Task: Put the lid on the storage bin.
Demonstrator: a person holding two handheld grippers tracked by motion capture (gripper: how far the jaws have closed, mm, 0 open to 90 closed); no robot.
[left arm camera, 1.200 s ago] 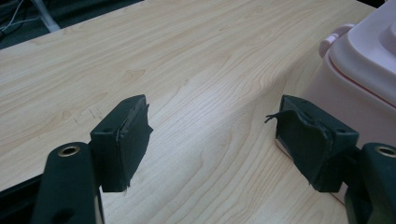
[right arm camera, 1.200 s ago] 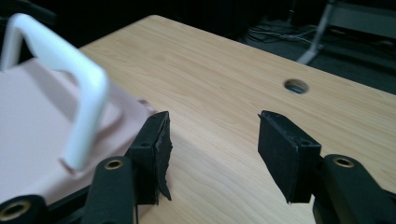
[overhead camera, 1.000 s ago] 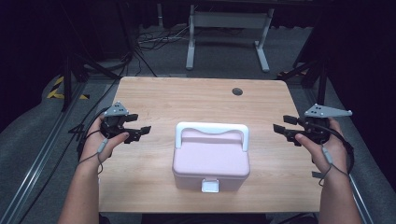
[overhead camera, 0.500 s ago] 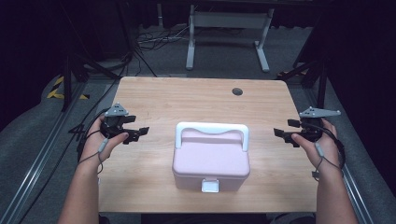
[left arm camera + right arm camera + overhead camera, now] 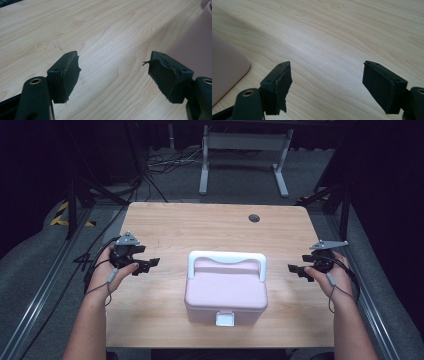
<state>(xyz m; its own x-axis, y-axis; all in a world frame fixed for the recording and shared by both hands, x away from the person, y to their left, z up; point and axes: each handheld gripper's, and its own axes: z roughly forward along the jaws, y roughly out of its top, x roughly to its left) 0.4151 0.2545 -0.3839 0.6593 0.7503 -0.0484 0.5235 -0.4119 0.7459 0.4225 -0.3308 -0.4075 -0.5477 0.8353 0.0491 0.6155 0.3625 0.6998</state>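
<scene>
A pink box (image 5: 226, 292) with a white handle and a white front latch stands shut on the wooden table (image 5: 200, 227), near its front middle. My left gripper (image 5: 150, 264) is held just above the table to the box's left, pointing at it, jaws open and nothing between them (image 5: 113, 75). The box's pink side (image 5: 195, 47) shows at the right edge of the left gripper view. On the box's right my right gripper (image 5: 295, 270) also points inward, and its jaws have just been opening, with only bare wood between them (image 5: 327, 85). A pink corner of the box (image 5: 227, 72) lies at the left of that view.
A round cable hole (image 5: 254, 218) sits in the table's far right part. Beyond the table stand a grey metal frame (image 5: 245, 150) and loose cables (image 5: 165, 165) on the floor. Dark rails run along both sides of the table.
My right hand has come down and toward the near edge, ending lower beside the box. The left hand has kept its place.
</scene>
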